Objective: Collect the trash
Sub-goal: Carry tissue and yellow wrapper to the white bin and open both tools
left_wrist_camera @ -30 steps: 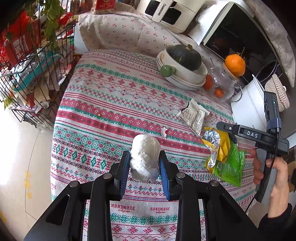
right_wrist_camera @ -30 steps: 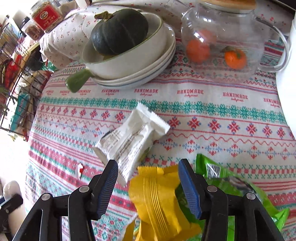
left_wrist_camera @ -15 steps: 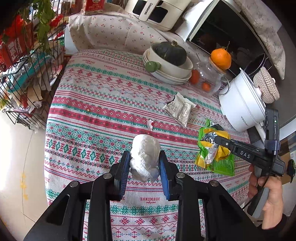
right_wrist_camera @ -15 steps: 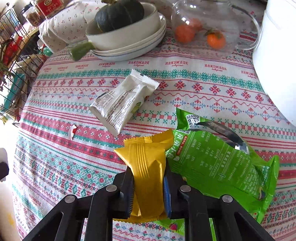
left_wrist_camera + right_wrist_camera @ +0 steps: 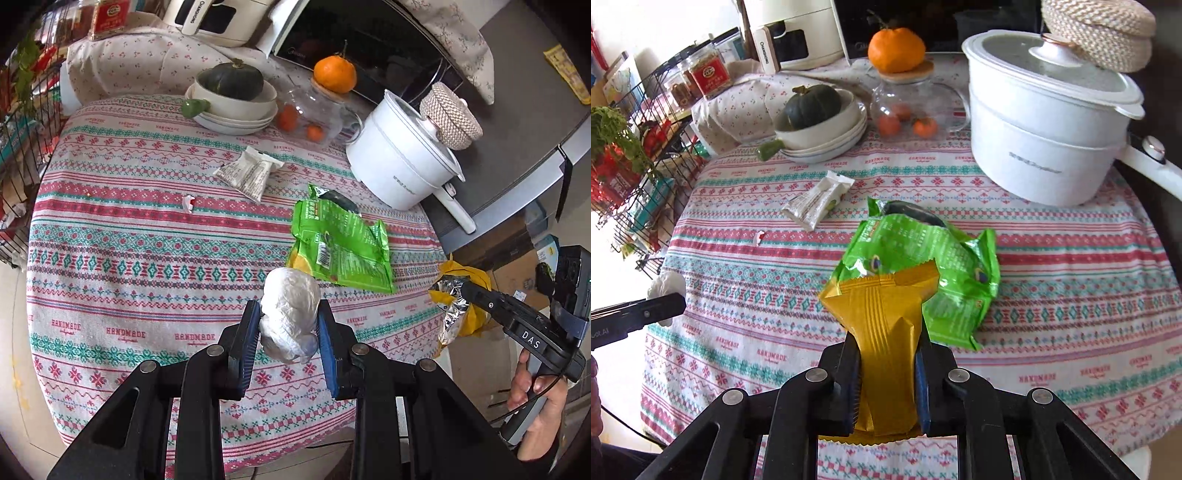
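Note:
My left gripper [image 5: 289, 314] is shut on a crumpled white wad [image 5: 290, 314] and holds it above the table's near side. My right gripper [image 5: 886, 354] is shut on a yellow wrapper [image 5: 882, 314], lifted clear of the cloth. In the left wrist view that yellow wrapper [image 5: 460, 299] shows its foil inside and hangs off the table's right edge. A green snack bag [image 5: 923, 258] lies flat in the middle of the patterned tablecloth [image 5: 738, 332]. Beyond it rest a white wrapper [image 5: 818, 201] and a small red-and-white scrap [image 5: 759, 237].
A white lidded pot [image 5: 1041, 140] stands at the back right. A bowl stack with a dark squash [image 5: 812, 105] and a glass jar of oranges [image 5: 908, 110] sit at the back. A wire rack [image 5: 639, 155] stands left of the table.
The right gripper shut on the yellow wrapper, then lifted it off the green bag and pulled back past the table's right edge. The left gripper rose and drew back with the white wad.

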Tool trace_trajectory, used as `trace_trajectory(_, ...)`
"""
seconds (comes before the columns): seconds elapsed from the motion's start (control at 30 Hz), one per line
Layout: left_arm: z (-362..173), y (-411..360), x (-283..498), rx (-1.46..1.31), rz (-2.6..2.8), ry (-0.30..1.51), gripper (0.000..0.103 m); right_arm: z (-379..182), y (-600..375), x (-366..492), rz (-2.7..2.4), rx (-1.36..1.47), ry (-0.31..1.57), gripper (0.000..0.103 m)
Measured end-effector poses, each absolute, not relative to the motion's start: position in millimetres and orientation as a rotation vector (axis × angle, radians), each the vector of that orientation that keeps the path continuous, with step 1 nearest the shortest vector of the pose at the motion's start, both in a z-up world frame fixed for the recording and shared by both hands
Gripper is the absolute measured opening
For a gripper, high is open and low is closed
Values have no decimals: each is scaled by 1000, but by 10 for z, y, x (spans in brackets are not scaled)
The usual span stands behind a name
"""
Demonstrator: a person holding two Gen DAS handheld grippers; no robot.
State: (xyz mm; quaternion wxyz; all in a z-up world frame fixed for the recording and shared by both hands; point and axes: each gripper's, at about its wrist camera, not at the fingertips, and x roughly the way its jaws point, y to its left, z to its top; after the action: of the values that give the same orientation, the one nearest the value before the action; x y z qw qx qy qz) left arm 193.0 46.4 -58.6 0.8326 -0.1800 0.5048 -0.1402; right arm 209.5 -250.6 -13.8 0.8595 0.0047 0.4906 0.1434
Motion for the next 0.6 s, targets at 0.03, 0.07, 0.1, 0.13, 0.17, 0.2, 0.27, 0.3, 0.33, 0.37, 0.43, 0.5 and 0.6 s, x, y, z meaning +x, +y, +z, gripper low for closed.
trace_trajectory(0.03, -559, 359, 1880, -367, -316, 1064, 32, -137, -2613, 1993, 289, 18, 1025, 20)
trace_trajectory(0.07, -535, 254, 1835, -350, -334, 1061, 32, -143, -2726, 1894, 275, 29, 1022, 20)
trace_trajectory(0.1, -510, 142, 1787, -330, -354, 1057, 32, -156, -2838, 1792, 259, 42, 1023, 20)
trace_trajectory(0.13, -500, 24, 1726, -308, -373, 1053, 32, -185, -2954, 1699, 245, 57, 1029, 20)
trace_trajectory(0.17, -497, -91, 1670, -288, -391, 1051, 32, -221, -3079, 1607, 230, 72, 1038, 20)
trace_trajectory(0.2, -499, -207, 1614, -268, -409, 1048, 32, -266, -3199, 1527, 212, 84, 1045, 20)
trace_trajectory(0.27, -530, -445, 1504, -232, -442, 1044, 32, -370, -3432, 1386, 171, 106, 1064, 20)
trace_trajectory(0.3, -556, -567, 1451, -215, -462, 1046, 32, -416, -3549, 1327, 145, 115, 1085, 20)
trace_trajectory(0.33, -594, -696, 1397, -196, -482, 1050, 32, -451, -3659, 1270, 119, 122, 1107, 20)
trace_trajectory(0.37, -633, -826, 1350, -176, -500, 1057, 32, -470, -3755, 1221, 97, 121, 1121, 20)
trace_trajectory(0.43, -722, -1099, 1261, -130, -544, 1076, 32, -486, -3936, 1122, 49, 109, 1128, 20)
trace_trajectory(0.5, -802, -1371, 1185, -80, -581, 1088, 32, -542, -4132, 1032, -10, 102, 1151, 21)
trace_trajectory(0.6, -915, -1783, 1053, -12, -643, 1103, 32, -680, -4422, 933, -79, 117, 1209, 21)
